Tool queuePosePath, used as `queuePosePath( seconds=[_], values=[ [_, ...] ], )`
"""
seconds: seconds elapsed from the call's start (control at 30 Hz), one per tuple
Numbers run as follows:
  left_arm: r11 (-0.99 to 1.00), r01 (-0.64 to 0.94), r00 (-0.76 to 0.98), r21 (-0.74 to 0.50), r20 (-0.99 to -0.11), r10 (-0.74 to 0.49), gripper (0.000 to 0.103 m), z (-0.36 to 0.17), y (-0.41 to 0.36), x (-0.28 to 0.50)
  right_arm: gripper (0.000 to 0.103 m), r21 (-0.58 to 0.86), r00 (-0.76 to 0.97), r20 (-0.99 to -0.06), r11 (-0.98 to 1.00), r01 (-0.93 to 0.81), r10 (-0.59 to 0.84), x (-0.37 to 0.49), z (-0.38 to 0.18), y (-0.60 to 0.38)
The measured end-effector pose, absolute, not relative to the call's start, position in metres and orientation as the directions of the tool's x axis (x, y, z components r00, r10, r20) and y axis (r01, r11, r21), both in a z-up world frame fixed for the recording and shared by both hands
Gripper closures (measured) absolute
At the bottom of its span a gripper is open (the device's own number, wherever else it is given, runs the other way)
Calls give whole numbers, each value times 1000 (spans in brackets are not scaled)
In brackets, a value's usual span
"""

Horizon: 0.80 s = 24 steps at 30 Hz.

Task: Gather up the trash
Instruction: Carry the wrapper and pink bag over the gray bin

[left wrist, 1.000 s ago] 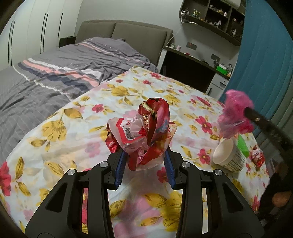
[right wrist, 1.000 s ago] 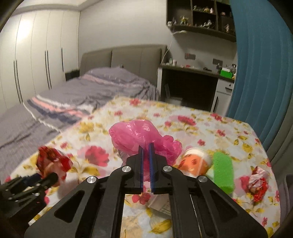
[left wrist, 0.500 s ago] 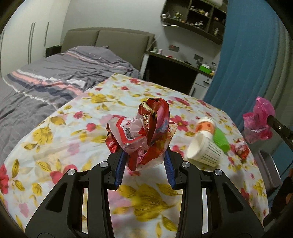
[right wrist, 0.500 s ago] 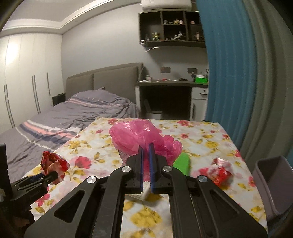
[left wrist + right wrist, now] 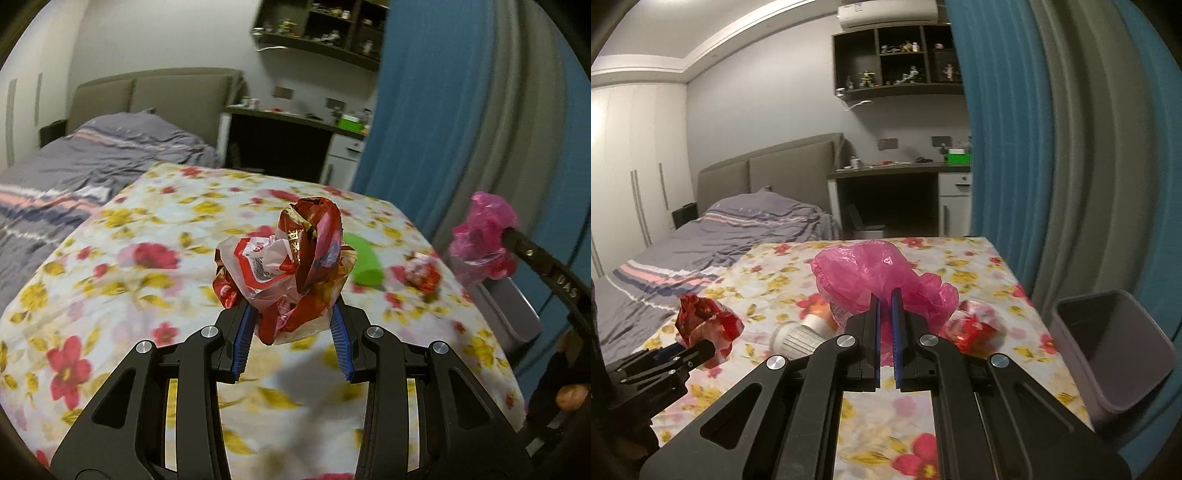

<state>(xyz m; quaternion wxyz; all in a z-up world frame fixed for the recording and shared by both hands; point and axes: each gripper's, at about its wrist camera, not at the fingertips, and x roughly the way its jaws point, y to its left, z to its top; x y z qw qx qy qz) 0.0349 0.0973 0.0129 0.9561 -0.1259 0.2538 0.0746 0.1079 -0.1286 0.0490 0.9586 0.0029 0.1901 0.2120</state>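
With the left gripper (image 5: pixel 291 328) clamped on a crumpled red wrapper (image 5: pixel 288 266) and the right gripper (image 5: pixel 885 314) pinching a pink plastic bag (image 5: pixel 875 273) above the floral tabletop (image 5: pixel 979 266), either light, springy piece may slip free short of the grey bin (image 5: pixel 1115 354).

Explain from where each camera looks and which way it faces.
Left wrist: on the left gripper, facing the floral table; it holds a red snack wrapper.
Right wrist: on the right gripper, facing the bed; it pinches a pink plastic bag beside a grey bin.
Shared: table, both grippers, their trash.
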Motion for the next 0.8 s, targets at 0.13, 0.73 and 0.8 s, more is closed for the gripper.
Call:
queuePosePath(
  seconds=[0.13,0.73,0.8],
  values=[
    [969,-130,871,-211,-491,10,66,20,66,47,97,84,857,-364,930,-359,364,109,46,-155],
    [967,184,851,-175,-465,-245,66,39,-86,114,97,87,915,-377,989,-120,144,123,32,-281],
    [959,215,839,-186,-467,-279,66,39,-100,122,97,84,917,-381,992,-94,119,125,30,-292]
  ],
)
